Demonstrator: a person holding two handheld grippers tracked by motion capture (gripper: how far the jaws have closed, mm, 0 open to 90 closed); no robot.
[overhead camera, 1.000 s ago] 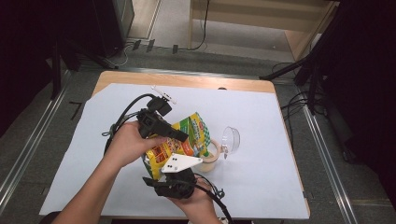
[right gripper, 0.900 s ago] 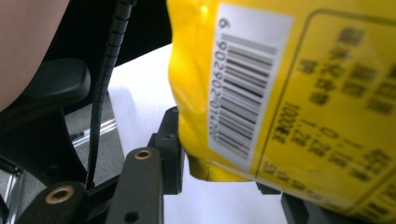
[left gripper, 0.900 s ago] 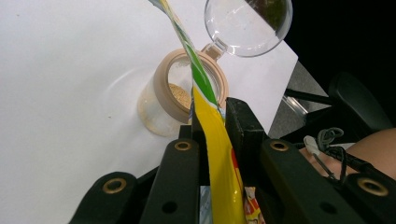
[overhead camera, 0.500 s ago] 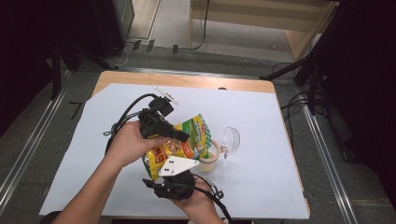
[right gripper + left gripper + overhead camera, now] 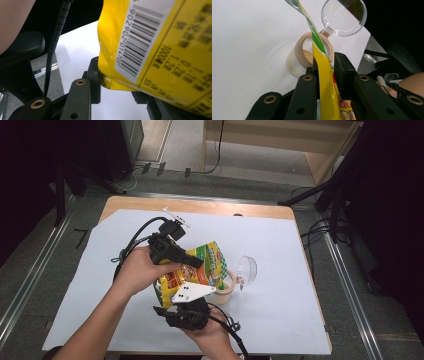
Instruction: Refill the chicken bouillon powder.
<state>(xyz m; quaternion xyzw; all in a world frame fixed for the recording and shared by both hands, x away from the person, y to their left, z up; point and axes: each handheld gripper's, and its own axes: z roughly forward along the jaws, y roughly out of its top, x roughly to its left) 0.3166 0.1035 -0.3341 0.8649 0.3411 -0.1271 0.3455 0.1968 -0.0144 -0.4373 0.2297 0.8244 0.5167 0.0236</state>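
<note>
We clamp the bag [image 5: 192, 270] in both the left gripper [image 5: 325, 67] and right gripper [image 5: 116, 86], tilted over the open jar [image 5: 308, 53] at its 3 o'clock; jar barely filled, pouring remains.

Glossy yellow plastic-film snack bag [image 5: 192, 270]; clear smooth plastic jar [image 5: 308, 56] with beige rim and transparent hinged lid [image 5: 344, 16]; matt black plastic tools [image 5: 325, 67]; matt white paper sheet [image 5: 280, 250] over wooden bench [image 5: 225, 208].

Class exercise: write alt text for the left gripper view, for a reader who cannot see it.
The left gripper pinches the edge of a yellow and green snack bag between its black jaws, above a small open jar with pale grains inside. The jar's clear round lid hangs open on the white table cover.
</note>
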